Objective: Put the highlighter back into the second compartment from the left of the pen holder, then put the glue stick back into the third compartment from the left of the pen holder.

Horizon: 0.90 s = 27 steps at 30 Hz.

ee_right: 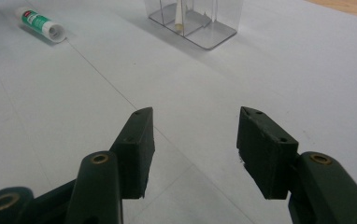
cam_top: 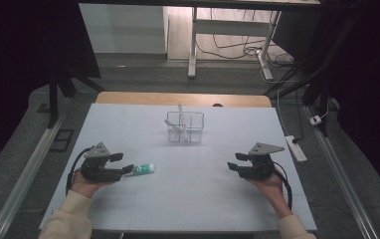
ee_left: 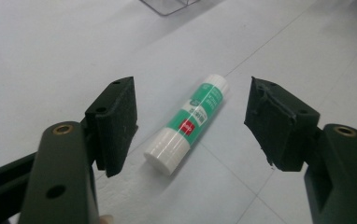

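Note:
A green and white glue stick point(cam_top: 142, 169) lies flat on the white table point(cam_top: 188, 199), left of centre. My left gripper point(cam_top: 126, 169) rests low beside it, jaws open and apart from it; in the left gripper view the glue stick point(ee_left: 188, 122) lies on the table between and just beyond the two pads, touching neither. My right gripper point(cam_top: 233, 166) sits at the right of the table, open with nothing between its jaws point(ee_right: 195, 144). The glue stick point(ee_right: 40, 23) shows far off at the upper left of the right gripper view.
A clear plastic divided box point(cam_top: 185, 126) stands at the middle back of the table with a pale stick upright in it; the box point(ee_right: 196, 18) also appears ahead of the right gripper. A power strip point(cam_top: 296, 148) lies off the table's right edge.

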{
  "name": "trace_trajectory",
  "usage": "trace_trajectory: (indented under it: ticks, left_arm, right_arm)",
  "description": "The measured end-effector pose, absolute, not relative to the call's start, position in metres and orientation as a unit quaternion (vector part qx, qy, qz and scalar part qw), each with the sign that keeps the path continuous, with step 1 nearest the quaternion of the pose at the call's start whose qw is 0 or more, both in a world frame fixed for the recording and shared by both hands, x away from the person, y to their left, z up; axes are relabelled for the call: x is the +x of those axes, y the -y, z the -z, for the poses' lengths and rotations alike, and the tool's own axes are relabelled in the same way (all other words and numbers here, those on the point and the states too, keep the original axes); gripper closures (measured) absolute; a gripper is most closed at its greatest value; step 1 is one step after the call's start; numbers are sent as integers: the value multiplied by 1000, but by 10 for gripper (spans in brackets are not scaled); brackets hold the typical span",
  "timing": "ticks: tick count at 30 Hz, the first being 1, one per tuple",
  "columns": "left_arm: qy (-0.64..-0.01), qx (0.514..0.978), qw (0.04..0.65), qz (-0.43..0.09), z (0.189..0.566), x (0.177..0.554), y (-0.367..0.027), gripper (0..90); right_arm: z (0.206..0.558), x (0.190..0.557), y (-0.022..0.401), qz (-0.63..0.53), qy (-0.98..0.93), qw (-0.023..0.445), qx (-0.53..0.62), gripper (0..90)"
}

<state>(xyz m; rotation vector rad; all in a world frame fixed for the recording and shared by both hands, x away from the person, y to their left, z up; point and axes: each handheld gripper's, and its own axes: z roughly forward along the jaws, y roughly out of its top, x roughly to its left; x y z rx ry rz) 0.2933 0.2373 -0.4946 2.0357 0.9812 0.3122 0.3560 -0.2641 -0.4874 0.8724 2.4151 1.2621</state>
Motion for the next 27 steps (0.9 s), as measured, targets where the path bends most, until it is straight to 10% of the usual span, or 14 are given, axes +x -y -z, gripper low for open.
trace_trajectory:
  ticks: [27]
  left_arm:
    - [-331,896,276,-105,493,322,-214,311]
  right_arm:
    - [486,353,273,-441,-832,143,306,450]
